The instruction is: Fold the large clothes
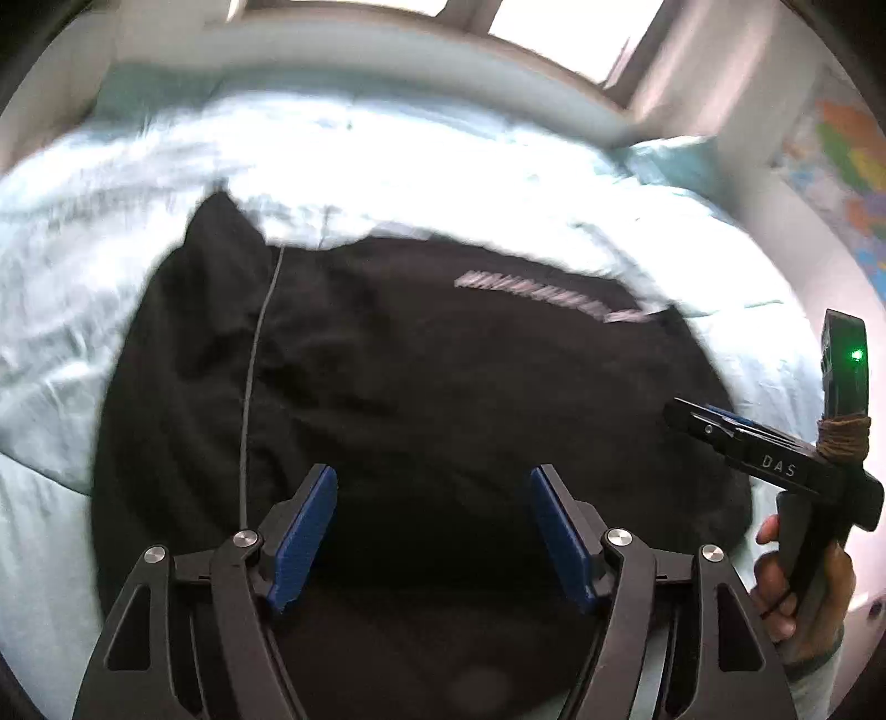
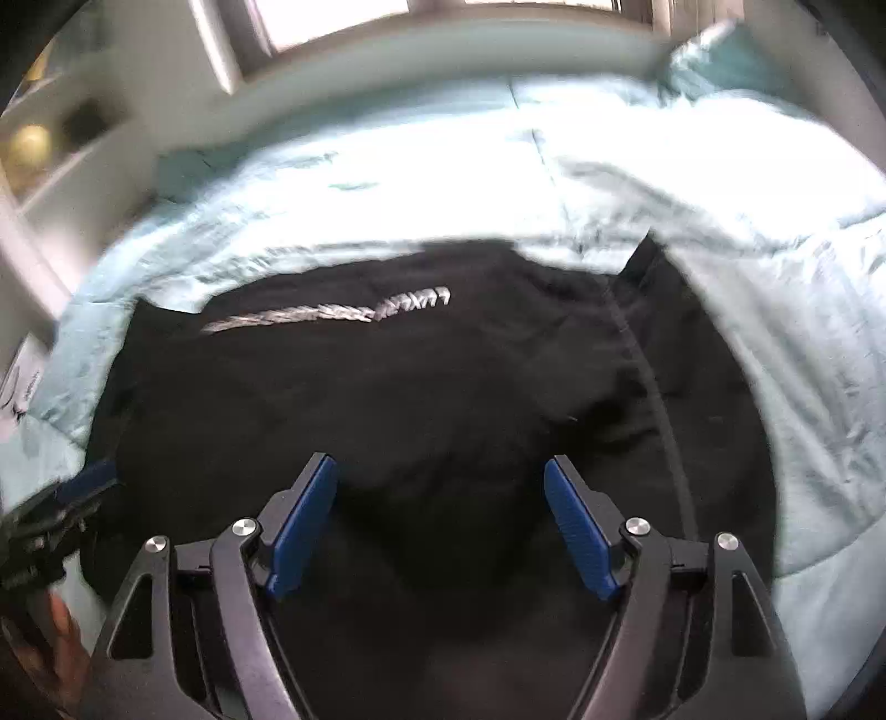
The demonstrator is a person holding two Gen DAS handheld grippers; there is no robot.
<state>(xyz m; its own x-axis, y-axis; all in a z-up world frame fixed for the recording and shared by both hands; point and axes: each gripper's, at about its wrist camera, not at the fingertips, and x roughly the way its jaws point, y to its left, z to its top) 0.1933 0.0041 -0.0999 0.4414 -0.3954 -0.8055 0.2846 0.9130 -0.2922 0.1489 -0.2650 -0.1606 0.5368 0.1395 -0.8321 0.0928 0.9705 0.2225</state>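
A large black garment (image 1: 421, 376) with a strip of silver lettering (image 1: 554, 296) lies spread on a pale blue bedspread (image 1: 83, 288). My left gripper (image 1: 432, 476) hovers over its near part, open, blue pads wide apart with only cloth far below them. In the right wrist view the same garment (image 2: 387, 399) fills the middle, and my right gripper (image 2: 440, 462) stands open above it, holding nothing. From the left wrist view the right gripper (image 1: 698, 415) shows at the right edge, held in a hand (image 1: 797, 587). A thin grey line (image 1: 255, 387) runs down the garment's left side.
A padded bed edge (image 1: 387, 50) and bright windows lie beyond the bed. A teal pillow (image 1: 675, 160) sits at the far right corner, with a colourful map (image 1: 847, 166) on the wall. Shelves (image 2: 50, 144) stand at the left. The blurred left gripper (image 2: 66, 498) shows at the lower left.
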